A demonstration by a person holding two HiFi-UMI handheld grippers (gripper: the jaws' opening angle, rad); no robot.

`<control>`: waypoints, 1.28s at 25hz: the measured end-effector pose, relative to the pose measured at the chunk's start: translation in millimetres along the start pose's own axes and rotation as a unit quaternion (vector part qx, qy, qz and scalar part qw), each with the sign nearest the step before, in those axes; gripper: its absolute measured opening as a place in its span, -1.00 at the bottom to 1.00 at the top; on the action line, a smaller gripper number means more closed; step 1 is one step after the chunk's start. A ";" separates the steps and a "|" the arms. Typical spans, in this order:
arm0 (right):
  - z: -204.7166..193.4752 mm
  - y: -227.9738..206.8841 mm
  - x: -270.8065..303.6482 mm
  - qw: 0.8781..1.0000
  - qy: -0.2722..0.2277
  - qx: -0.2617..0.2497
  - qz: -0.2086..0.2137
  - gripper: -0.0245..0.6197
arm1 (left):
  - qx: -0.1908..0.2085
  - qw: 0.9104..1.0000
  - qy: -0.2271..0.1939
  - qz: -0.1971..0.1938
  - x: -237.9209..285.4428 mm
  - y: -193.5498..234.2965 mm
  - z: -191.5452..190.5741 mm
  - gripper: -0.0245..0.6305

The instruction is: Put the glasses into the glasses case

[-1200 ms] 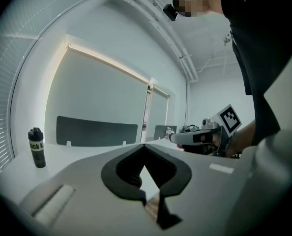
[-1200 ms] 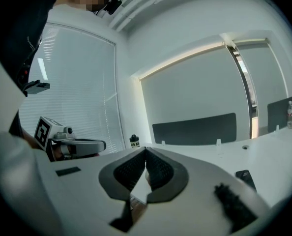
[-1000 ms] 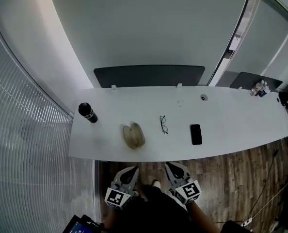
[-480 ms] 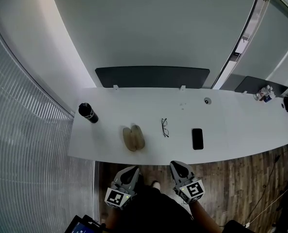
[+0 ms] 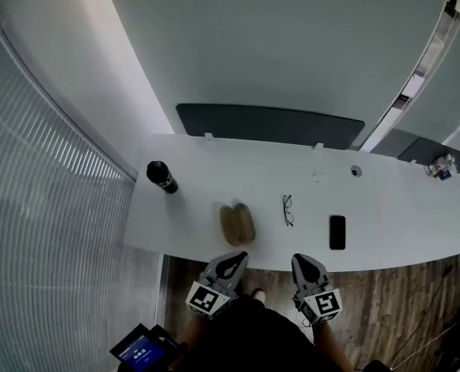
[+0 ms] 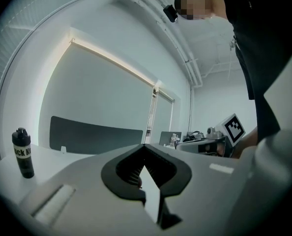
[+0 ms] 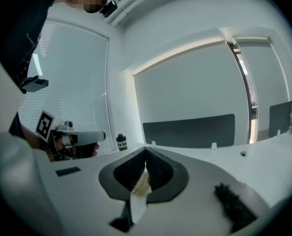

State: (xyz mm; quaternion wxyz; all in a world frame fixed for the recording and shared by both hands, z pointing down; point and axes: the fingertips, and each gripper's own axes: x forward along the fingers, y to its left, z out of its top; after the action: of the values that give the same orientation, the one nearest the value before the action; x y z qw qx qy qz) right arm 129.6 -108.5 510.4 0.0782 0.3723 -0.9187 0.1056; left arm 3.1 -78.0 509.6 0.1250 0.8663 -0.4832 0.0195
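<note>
A tan glasses case (image 5: 236, 223) lies open on the white table (image 5: 400, 208), near its front edge. Dark-framed glasses (image 5: 288, 210) lie folded just to its right. My left gripper (image 5: 236, 256) hovers at the table's front edge, just in front of the case, jaws shut and empty. The right gripper (image 5: 300, 259) is level with it, in front of the glasses, also shut and empty. In the right gripper view the case (image 7: 142, 182) shows tan through the slit behind the closed jaws (image 7: 145, 149). In the left gripper view the closed tips (image 6: 145, 144) point across the table.
A black bottle (image 5: 161, 177) stands at the table's left end. A black phone (image 5: 338, 232) lies right of the glasses. A dark screen (image 5: 269, 125) runs along the far edge. Wooden floor (image 5: 416, 301) is below me. White walls and blinds surround the table.
Both grippers have moved forward to the table's front edge. The head view has shifted, so the table's things sit further right and lower. Nothing on the table has moved.
</note>
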 end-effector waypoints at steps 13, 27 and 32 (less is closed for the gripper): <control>34.9 25.4 89.7 0.999 0.004 -0.022 0.024 -0.90 | 0.005 1.000 -0.028 0.001 6.4 75.8 36.8 -0.90; 27.3 27.1 131.2 0.999 0.037 -0.016 -0.008 -0.90 | -0.036 0.999 -0.010 -0.018 20.5 124.5 25.1 -0.90; 8.8 0.8 133.5 0.998 0.059 -0.006 -0.008 -0.90 | -0.031 0.999 0.010 -0.003 36.1 132.9 17.3 -0.90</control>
State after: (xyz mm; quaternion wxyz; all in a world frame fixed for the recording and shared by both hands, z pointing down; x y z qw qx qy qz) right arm 33.7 -199.3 531.5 0.1353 0.3719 -0.9103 0.1214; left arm -91.1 -178.8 524.7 0.1568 0.8630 -0.4801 0.0124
